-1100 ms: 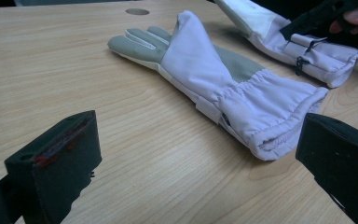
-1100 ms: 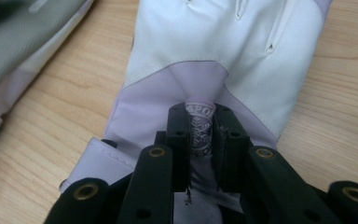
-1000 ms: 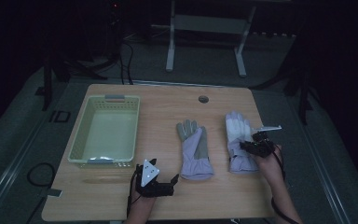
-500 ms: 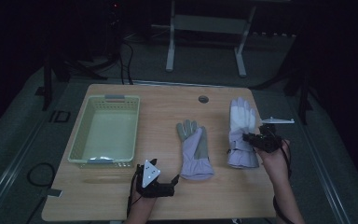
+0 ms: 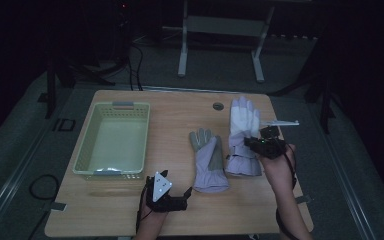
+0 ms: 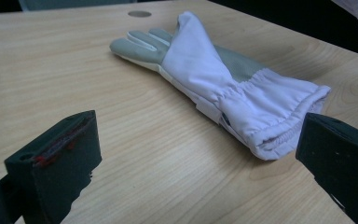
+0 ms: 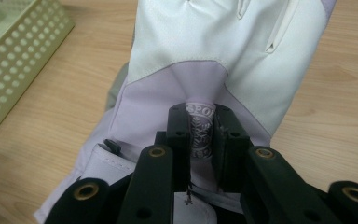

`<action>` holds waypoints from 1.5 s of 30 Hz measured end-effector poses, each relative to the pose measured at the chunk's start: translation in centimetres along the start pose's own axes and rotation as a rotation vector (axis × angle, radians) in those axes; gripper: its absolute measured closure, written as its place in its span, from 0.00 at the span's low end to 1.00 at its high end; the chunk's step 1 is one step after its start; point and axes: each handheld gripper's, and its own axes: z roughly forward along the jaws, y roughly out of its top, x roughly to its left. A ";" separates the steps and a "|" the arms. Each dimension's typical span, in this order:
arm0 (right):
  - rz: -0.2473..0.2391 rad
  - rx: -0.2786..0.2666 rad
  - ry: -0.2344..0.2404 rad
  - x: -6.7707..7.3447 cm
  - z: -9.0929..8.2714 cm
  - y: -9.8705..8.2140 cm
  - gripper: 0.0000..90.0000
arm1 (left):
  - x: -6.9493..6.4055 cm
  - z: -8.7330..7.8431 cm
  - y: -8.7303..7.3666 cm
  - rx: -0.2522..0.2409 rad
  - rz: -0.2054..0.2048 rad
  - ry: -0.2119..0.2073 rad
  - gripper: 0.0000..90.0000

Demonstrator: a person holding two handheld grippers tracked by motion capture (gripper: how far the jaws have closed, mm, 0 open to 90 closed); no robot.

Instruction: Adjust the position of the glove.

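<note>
Two lilac and white gloves are on the wooden table (image 5: 130, 210). The left glove (image 5: 209, 159) (image 6: 223, 84) lies flat, fingers pointing away, grey palm up. My right gripper (image 5: 252, 143) (image 7: 200, 135) is shut on a pinched fold of the right glove (image 5: 243, 127) (image 7: 205, 56) near its cuff and holds it lifted off the table, fingers hanging toward the far edge. My left gripper (image 5: 184, 196) (image 6: 191, 163) rests open near the front edge, its jaws wide apart, with the left glove's cuff just beyond them.
A pale green perforated basket (image 5: 114, 140) (image 7: 9, 56) stands on the left half of the table. A round cable hole (image 5: 218, 106) is near the far edge. A metal stand (image 5: 220, 30) is on the floor beyond the table.
My right gripper has risen and moved away from me with the right glove, lifting it off the table. The left gripper has stayed put.
</note>
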 end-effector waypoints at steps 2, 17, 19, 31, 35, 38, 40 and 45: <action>-0.005 0.007 0.015 1.0 0.4 0.1 0.87 | 0.0 0.0 0.0 0.005 -0.002 0.009 0.00; -0.018 0.013 0.069 7.4 2.9 0.4 0.87 | -0.2 -0.1 0.0 0.011 0.000 0.071 0.00; -0.026 0.039 0.056 8.0 3.8 -0.2 0.87 | -0.1 -0.1 0.0 0.011 0.001 0.064 0.00; -0.053 0.177 -0.004 8.0 8.7 -2.7 0.86 | -0.1 -0.1 0.0 0.005 0.000 0.028 0.00; -0.052 0.193 0.000 7.8 9.5 -2.9 0.85 | 0.0 -0.1 0.0 0.004 -0.005 0.021 0.00; -0.066 0.209 0.008 7.8 9.9 -2.9 0.81 | 0.1 -0.1 0.0 0.002 -0.005 0.007 0.00; -0.080 0.211 0.011 7.7 9.9 -2.8 0.78 | 0.1 -0.1 0.0 0.000 -0.004 0.003 0.00; -0.111 0.185 0.051 7.0 9.5 -2.7 0.71 | 0.3 -0.1 0.0 -0.002 -0.021 -0.018 0.00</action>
